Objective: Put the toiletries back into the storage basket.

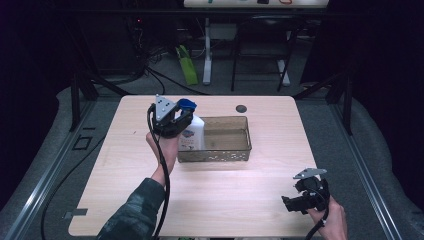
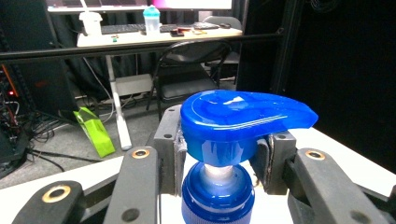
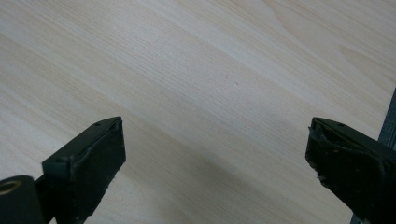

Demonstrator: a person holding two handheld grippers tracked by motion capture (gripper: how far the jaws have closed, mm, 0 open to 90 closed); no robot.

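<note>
Left tool (image 1: pixel 176 116): we clamp it on the bottle (image 1: pixel 191 134) neck, at the bin's (image 1: pixel 235 151) left end.
Right tool (image 1: pixel 300 199): jaws apart, near the surface's (image 1: pixel 240 200) right front corner.
Care: we keep the bottle upright, lowering slowly.

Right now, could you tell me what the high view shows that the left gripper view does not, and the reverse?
The high view alone takes in the clear bin on the table, the bottle's white labelled body at the bin's left end, and the right gripper, jaws open, low over the table's near right corner. The left gripper view alone shows the pads pressing the blue pump at its neck, plus a chair and a desk beyond. Both show the left gripper shut on the pump bottle.
</note>
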